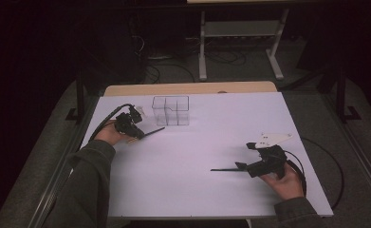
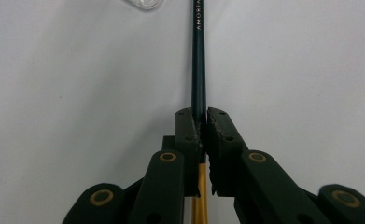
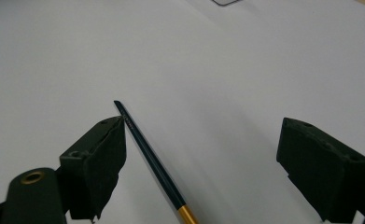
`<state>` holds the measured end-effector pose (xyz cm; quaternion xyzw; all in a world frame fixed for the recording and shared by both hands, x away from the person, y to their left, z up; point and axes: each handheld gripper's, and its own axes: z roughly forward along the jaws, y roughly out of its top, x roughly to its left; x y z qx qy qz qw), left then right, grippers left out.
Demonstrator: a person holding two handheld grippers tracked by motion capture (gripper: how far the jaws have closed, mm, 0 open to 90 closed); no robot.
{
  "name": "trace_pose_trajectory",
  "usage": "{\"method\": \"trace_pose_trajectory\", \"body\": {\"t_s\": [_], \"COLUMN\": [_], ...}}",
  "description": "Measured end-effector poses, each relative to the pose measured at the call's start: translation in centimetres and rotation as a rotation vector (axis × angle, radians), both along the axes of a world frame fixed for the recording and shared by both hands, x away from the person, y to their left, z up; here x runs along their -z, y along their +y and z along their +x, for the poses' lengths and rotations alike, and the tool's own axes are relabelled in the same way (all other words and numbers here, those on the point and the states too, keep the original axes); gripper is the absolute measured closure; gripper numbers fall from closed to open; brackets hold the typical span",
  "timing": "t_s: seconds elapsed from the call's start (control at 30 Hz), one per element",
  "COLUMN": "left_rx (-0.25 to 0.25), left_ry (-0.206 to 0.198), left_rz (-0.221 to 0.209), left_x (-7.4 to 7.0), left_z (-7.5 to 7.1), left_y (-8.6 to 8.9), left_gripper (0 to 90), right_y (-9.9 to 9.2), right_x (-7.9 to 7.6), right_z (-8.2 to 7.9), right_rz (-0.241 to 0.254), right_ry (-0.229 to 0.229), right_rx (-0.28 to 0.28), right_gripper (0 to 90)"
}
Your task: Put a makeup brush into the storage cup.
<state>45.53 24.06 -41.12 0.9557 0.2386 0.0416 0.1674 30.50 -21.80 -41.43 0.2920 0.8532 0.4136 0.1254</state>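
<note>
Here your left gripper (image 2: 202, 122) clamps a dark pencil (image 2: 198, 60), its shaft running out toward twelve o'clock at the clear divided box (image 1: 171, 110). Your right gripper (image 3: 208, 154) stands wide; a second dark pencil (image 3: 147, 158) lies on the white table (image 1: 197, 161) beside its eight o'clock pad.

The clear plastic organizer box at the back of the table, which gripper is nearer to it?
Left. The left gripper sits just beside the clear organizer box; the right gripper is well across the table, toward the person.
</note>
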Motion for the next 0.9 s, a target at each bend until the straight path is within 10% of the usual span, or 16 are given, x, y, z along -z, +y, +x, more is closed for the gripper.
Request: {"method": "trace_pose_trajectory", "body": {"t_s": [0.9], "left_rx": [0.099], "left_ry": [-0.068], "left_rz": [-0.042], "left_x": [-4.6], "left_z": [-5.0], "left_y": [-1.6], "left_gripper": [83.3], "right_y": [1.0], "right_x": [-1.9], "right_z": [-0.4], "right_rz": [0.003], "right_ry": [0.008], "right_rx": [-0.035], "right_gripper": [16.3]}}
